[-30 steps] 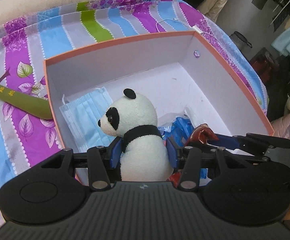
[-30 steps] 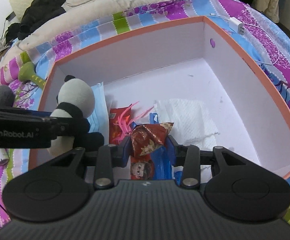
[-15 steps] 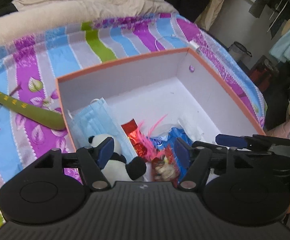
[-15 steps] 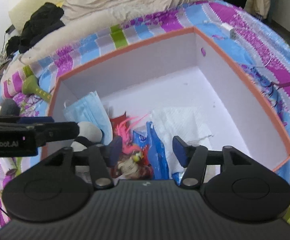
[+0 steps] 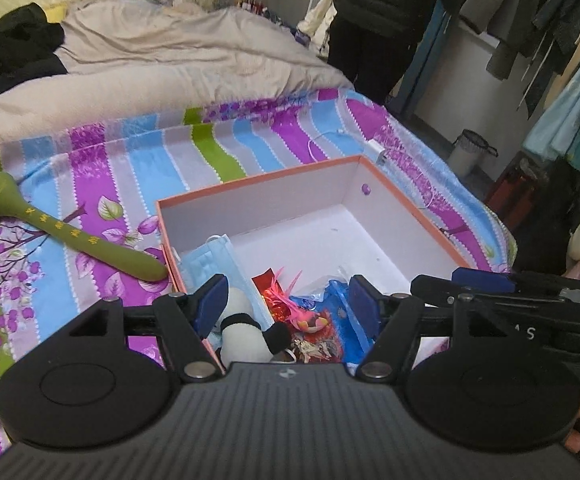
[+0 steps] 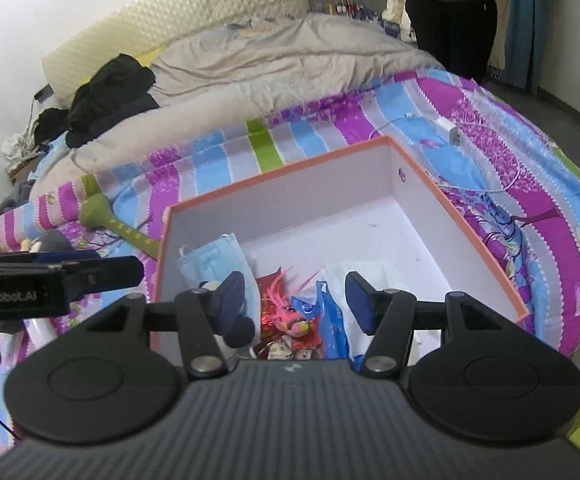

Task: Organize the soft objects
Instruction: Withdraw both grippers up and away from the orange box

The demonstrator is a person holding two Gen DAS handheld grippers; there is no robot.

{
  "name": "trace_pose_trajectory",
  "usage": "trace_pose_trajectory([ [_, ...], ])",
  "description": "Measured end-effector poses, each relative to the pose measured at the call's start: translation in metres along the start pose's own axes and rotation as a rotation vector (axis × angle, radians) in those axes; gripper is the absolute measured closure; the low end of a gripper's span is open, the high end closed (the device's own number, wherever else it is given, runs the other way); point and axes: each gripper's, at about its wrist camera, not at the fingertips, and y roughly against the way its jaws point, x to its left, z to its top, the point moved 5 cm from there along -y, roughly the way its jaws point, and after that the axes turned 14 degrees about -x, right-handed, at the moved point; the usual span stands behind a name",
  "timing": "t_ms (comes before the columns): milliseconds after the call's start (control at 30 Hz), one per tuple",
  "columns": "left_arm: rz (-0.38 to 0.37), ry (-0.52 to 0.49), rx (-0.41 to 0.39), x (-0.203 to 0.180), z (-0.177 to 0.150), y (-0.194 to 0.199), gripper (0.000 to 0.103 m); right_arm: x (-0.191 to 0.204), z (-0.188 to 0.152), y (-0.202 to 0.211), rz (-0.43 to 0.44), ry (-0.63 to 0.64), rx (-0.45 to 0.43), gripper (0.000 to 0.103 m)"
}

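A: Between the jaws of the left gripper [image 5: 287, 300]: nothing held, jaws wide apart above the near end of the box [image 5: 410, 216]. Same for the right gripper [image 6: 294, 300], jaws spread and empty.

B: Just below the left jaws: panda plush [image 5: 241, 330] lying on its side in the box's near-left corner. Below the right jaws: red foil packet [image 6: 285, 320] with pink tassels, blue plastic bag [image 6: 330, 320] touching it.

A: Best to lift straight up, jaws kept apart, clear of the orange rim, no snagging the tassels.

B: Further out in the box: blue face mask [image 5: 213, 260] against the left wall, white tissue [image 6: 370, 272] beyond the right jaws, far half bare. Outside, left of the box on the bed: green massage stick [image 5: 69, 236], probably next.
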Motion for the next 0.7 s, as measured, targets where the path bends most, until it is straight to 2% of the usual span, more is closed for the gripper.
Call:
trace_pose_trajectory([
  [300,0.007,-0.010,-0.056,-0.008,-0.005,0.058,0.031,0.011,-0.004,0.041,0.019,-0.005,-0.042,0.045],
  [700,0.006,0.005,-0.045,-0.005,-0.031,0.099,0.031,0.018,-0.038,0.068,0.020,-0.025,0.000,0.045],
])
